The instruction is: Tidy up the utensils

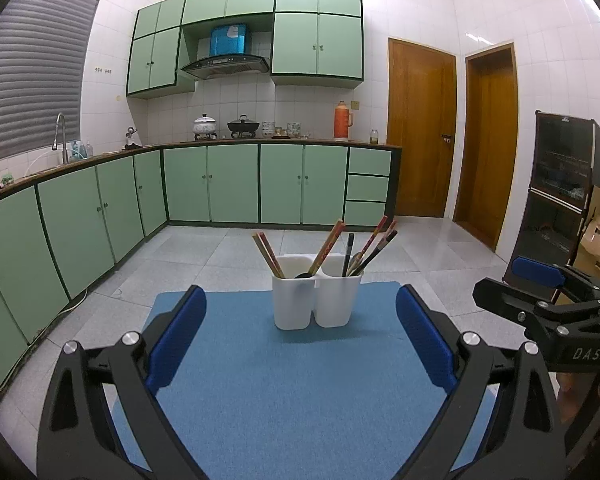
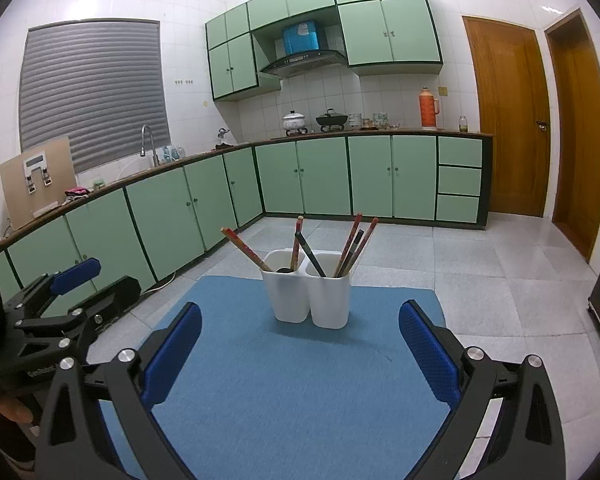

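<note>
A white two-compartment utensil holder [image 1: 315, 300] stands at the far end of a blue mat [image 1: 292, 380]; it also shows in the right wrist view [image 2: 311, 298]. Several red and black chopsticks [image 1: 370, 246] lean out of both compartments, and a dark spoon [image 1: 303, 275] lies in the left one. My left gripper [image 1: 300, 344] is open and empty, short of the holder. My right gripper [image 2: 300, 348] is open and empty, also short of it. Each gripper shows at the other view's edge.
The mat [image 2: 300, 392] covers a small table above a grey tiled floor. Green cabinets [image 1: 220, 184] and a counter run along the back and left. Wooden doors [image 1: 420, 128] stand at the right, and a dark cabinet [image 1: 560, 184] stands nearby.
</note>
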